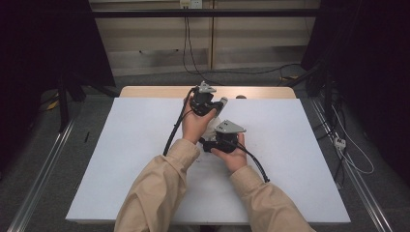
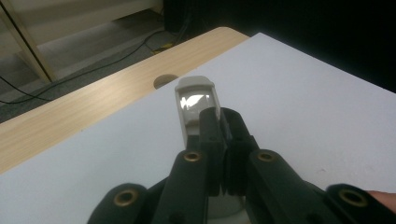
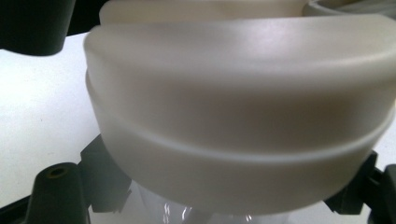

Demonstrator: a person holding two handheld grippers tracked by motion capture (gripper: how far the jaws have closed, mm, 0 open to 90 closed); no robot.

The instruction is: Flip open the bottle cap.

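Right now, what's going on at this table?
A person at a white-covered table works on a pale lidded container with two hand-held tools. The left gripper is shut on the lid's flip-up tab. The right gripper is clamped around the clear body just under the lid.

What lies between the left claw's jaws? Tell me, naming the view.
A pale plastic tab, pinched by the left claw; the left gripper view shows it.

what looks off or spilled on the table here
Nothing stands out. The left gripper is shut on a grey flip tab and the right gripper holds the clear bottle under its white cap. The white table cover looks clean, with no spill visible.
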